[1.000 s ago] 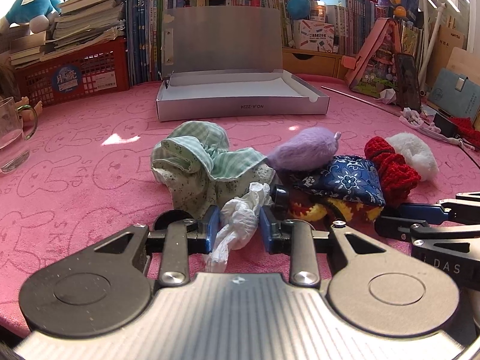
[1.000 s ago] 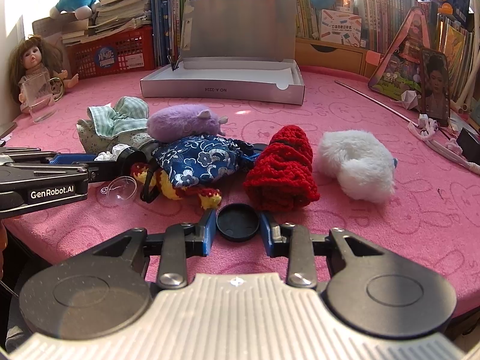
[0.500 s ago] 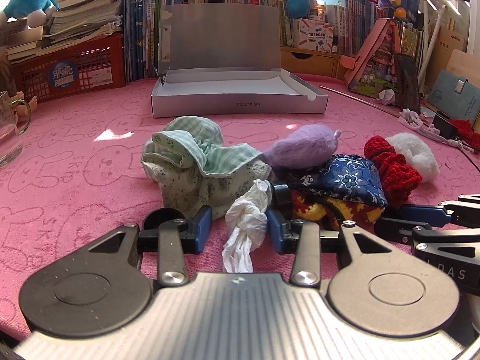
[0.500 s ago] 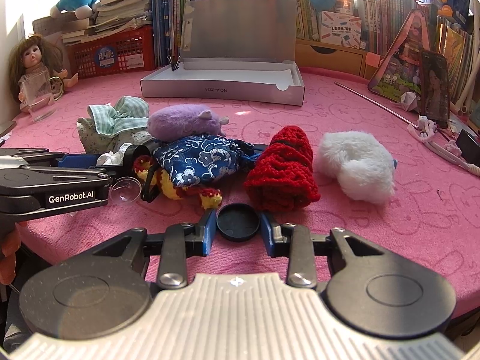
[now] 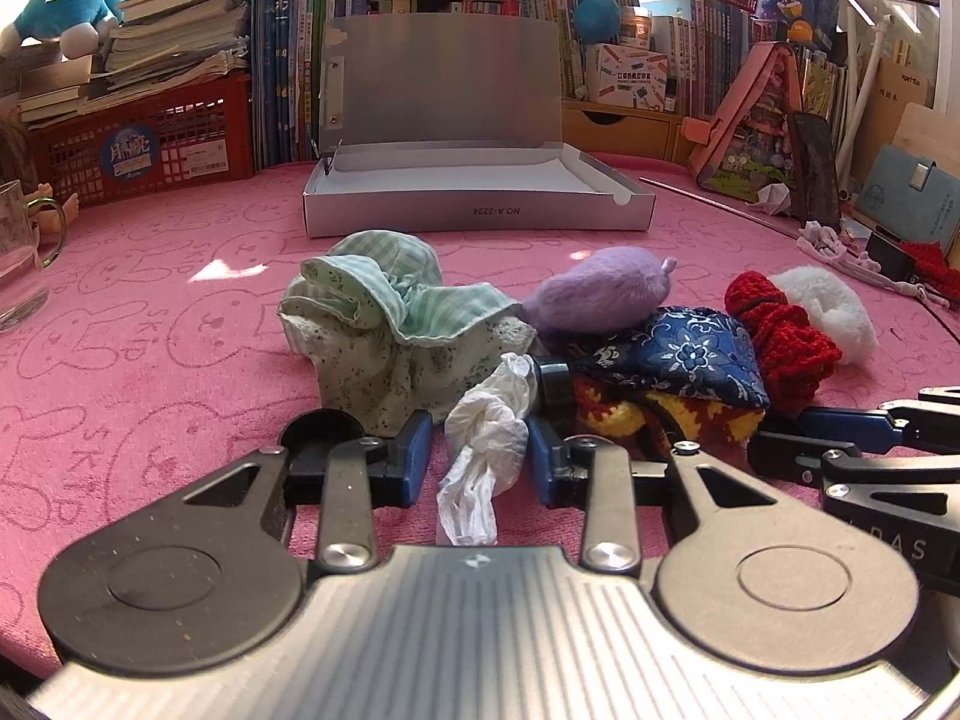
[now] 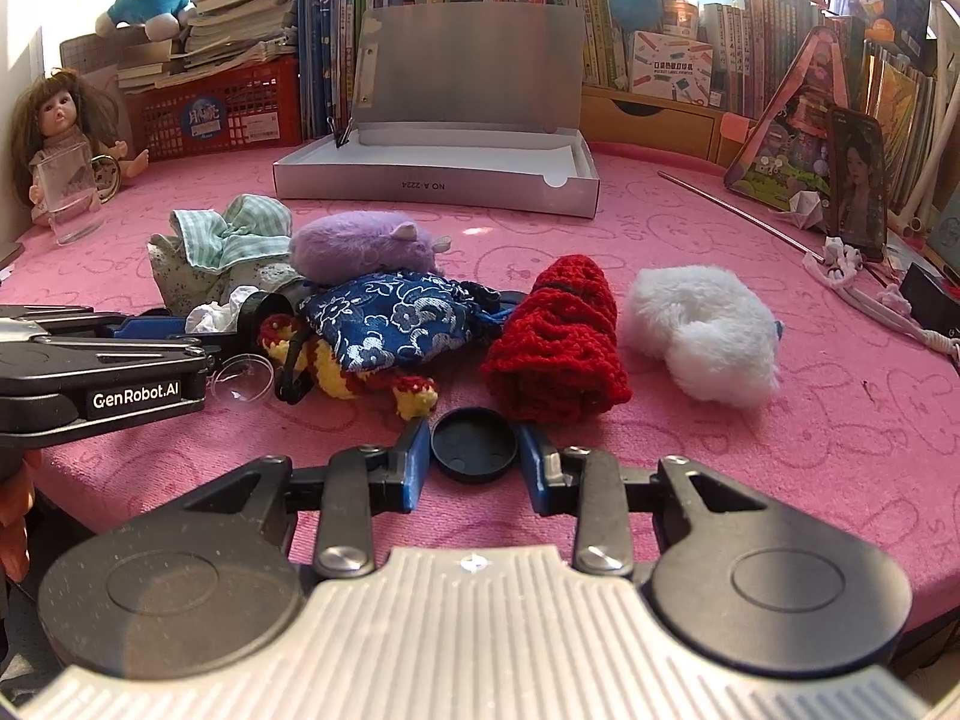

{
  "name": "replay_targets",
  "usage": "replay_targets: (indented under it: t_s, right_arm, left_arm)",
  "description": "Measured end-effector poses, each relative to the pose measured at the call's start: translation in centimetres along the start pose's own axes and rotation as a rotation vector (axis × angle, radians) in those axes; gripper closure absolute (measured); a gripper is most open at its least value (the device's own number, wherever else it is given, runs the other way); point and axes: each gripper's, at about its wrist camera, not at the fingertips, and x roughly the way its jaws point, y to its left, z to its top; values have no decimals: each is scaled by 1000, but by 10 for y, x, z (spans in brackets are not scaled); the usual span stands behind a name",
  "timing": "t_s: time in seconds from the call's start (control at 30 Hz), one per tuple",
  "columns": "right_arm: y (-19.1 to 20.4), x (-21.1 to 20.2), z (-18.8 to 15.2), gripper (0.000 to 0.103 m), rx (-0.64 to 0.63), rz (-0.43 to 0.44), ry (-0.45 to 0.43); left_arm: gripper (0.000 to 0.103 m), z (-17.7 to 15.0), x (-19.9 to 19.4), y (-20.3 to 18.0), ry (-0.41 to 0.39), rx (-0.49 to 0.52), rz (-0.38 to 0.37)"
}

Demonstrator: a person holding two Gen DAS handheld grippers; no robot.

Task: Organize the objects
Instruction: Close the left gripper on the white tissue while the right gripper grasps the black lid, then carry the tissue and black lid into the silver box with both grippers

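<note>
L gripper [image 5: 480,450] fingers apart round tissue twist [image 5: 487,438], long axis roughly fwd; R gripper [image 6: 475,450] likely clamping black cap [image 6: 474,443].

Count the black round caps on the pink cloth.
2. One black cap lies flat between the right gripper fingers. Another black cap sits by the left gripper, left of the white tissue. The fabric pile could hide more.

Bright window backlight, top-right glare, sharp focus, strong fisheye bending at edges.

We see a home study: upright rows of books [image 5: 288,60] upper left, blue plush toy [image 6: 153,0], long-haired doll [image 6: 57,132].
</note>
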Motion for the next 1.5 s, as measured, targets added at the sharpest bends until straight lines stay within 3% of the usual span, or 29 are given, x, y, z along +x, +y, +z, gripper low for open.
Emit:
replay_targets:
  t_s: [0.27,0.83,1.5]
  right_arm:
    - [4,-4,1,67,-2,24,-10]
    - [-6,-19,14,67,36,53,-62]
    - [-39,-18,44,67,106,28,-113]
  left_arm:
    - [72,4,-6,5,13,-47,-19]
    - [72,20,-36,13,-52,-98,-8]
    - [72,48,-38,18,-91,-104,2]
